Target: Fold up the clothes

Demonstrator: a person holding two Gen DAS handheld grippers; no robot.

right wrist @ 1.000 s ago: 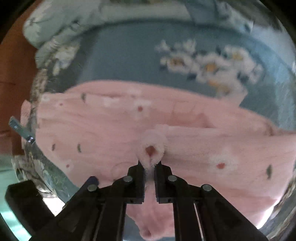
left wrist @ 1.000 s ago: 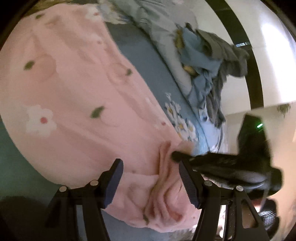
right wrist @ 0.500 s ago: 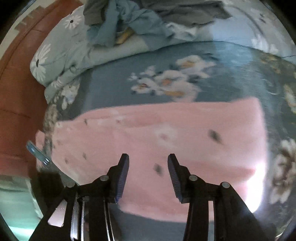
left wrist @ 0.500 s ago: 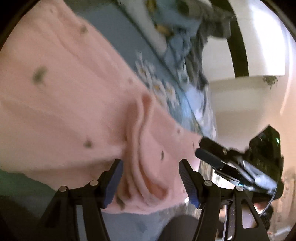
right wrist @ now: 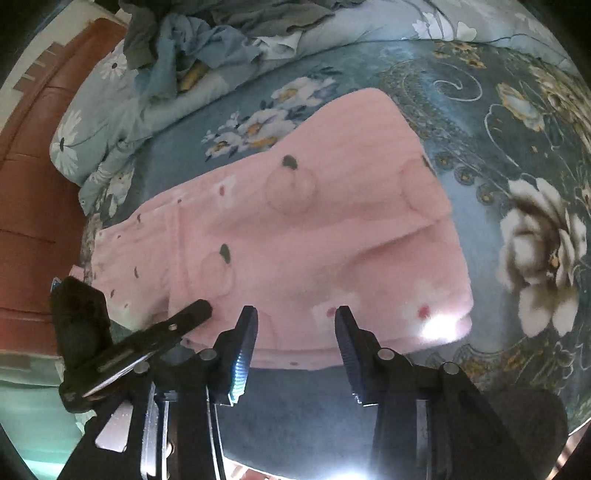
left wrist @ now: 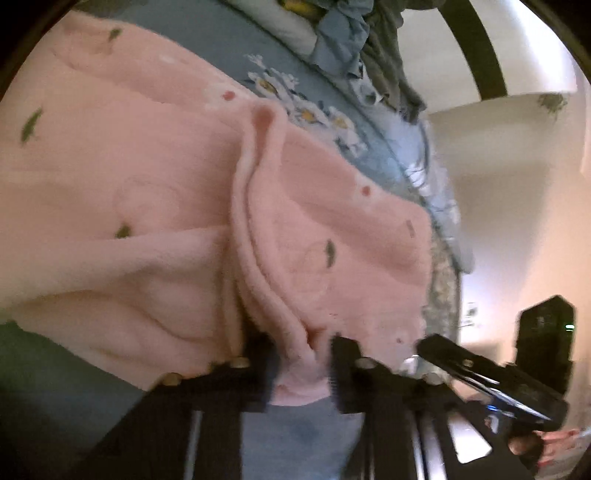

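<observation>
Left wrist view shows the left gripper (left wrist: 301, 363) with its jaws drawn in close on a bunched fold of the pink garment (left wrist: 155, 192), a tongue of the fabric pinched between them and hanging just past the tips. The garment is fleecy, printed with small green leaves, red dots and white flowers, and it lies spread across the bed (left wrist: 221, 48), which wears a blue cover with a flower pattern. A raised ridge of fabric runs from the jaws up the middle of the garment. Low on the right of this view the right gripper (left wrist: 480, 373) appears, blurred, beside the garment's corner, with part of a hand (left wrist: 557, 441) behind it.

Right wrist view shows the right gripper (right wrist: 293, 338) with its jaws wide apart and nothing between them, poised just at the near edge of the garment (right wrist: 295, 236). The garment lies flat in a long folded shape running diagonally over the bed (right wrist: 498, 122). At the far end of the bed sits a heap of grey and blue clothes (right wrist: 207, 33) on a flowered pillow (right wrist: 92, 122). The left gripper (right wrist: 147, 339) reaches in at the lower left, its tip on the garment's near left corner.
</observation>
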